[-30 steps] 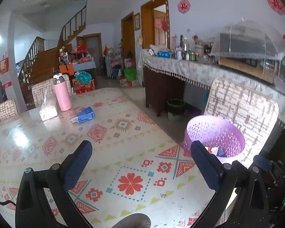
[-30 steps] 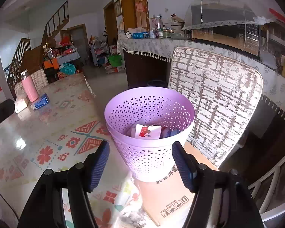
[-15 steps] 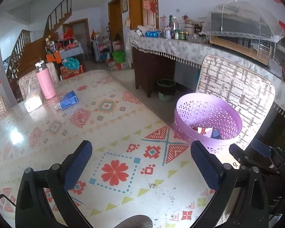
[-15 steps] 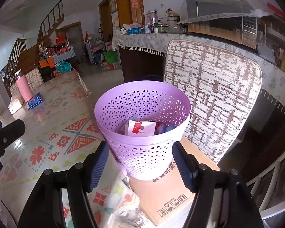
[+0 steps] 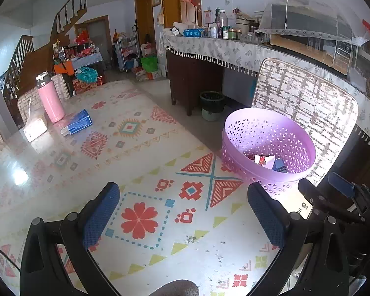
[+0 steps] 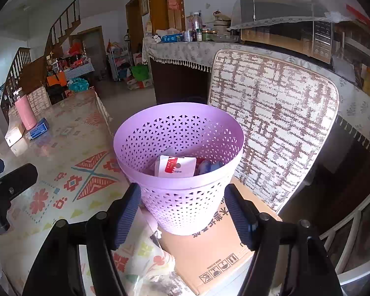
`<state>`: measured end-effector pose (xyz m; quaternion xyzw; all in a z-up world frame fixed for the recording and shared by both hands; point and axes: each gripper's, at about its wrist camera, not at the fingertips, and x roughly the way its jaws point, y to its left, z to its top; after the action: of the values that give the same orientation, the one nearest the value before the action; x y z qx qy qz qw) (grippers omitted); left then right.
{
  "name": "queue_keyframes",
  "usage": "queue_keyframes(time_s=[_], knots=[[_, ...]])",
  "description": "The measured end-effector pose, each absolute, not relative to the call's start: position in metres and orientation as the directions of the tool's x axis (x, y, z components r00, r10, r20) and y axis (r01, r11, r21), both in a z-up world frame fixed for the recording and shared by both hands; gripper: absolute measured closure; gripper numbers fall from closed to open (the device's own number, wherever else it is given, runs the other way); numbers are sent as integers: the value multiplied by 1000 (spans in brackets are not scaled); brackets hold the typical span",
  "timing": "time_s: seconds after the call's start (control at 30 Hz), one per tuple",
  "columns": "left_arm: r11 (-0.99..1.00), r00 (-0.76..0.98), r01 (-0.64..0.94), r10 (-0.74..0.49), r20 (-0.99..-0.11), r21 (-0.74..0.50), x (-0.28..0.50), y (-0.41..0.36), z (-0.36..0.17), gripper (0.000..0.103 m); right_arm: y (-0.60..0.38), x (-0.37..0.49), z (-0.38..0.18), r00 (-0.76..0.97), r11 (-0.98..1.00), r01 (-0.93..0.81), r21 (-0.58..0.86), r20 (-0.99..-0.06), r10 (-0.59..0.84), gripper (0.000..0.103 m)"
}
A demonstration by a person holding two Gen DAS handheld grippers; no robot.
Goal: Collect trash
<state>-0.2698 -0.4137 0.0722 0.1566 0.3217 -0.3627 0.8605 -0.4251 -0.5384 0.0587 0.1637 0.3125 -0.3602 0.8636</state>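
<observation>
A lilac mesh basket (image 6: 180, 128) stands on a cardboard box (image 6: 209, 251) just off the table's corner. Inside lie a white-and-red carton (image 6: 175, 166) and a blue wrapper. My right gripper (image 6: 182, 192) is open just short of the basket's near wall, with nothing between its pads. My left gripper (image 5: 182, 192) hangs open and bare over the patterned tablecloth (image 5: 140, 167), left of the basket (image 5: 236, 145). A flattened blue carton (image 5: 77, 124) lies far up the table. Small dark crumbs (image 5: 192, 239) speckle the cloth near the left gripper.
A pink bottle (image 5: 50, 101) and a white tissue box (image 5: 34, 128) stand beside the blue carton. A woven chair back (image 6: 271, 128) rises behind the basket. A dark bin (image 5: 211, 104) sits on the floor by the cluttered sideboard (image 5: 209, 46).
The left view has tipped down and come closer to the table, so the basket sits nearer and lower in it. The right gripper has barely shifted in front of the basket.
</observation>
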Motion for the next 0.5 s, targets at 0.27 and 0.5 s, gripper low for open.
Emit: queue_keyframes(time_s=[0.27, 0.5], knots=[[683, 518, 730, -520, -679, 34, -268, -418, 69, 0, -540, -425, 58, 544, 685, 726, 58, -659, -520, 27], [684, 511, 729, -514, -689, 30, -265, -420, 65, 0, -543, -424, 55, 541, 685, 726, 60, -665, -515, 27]])
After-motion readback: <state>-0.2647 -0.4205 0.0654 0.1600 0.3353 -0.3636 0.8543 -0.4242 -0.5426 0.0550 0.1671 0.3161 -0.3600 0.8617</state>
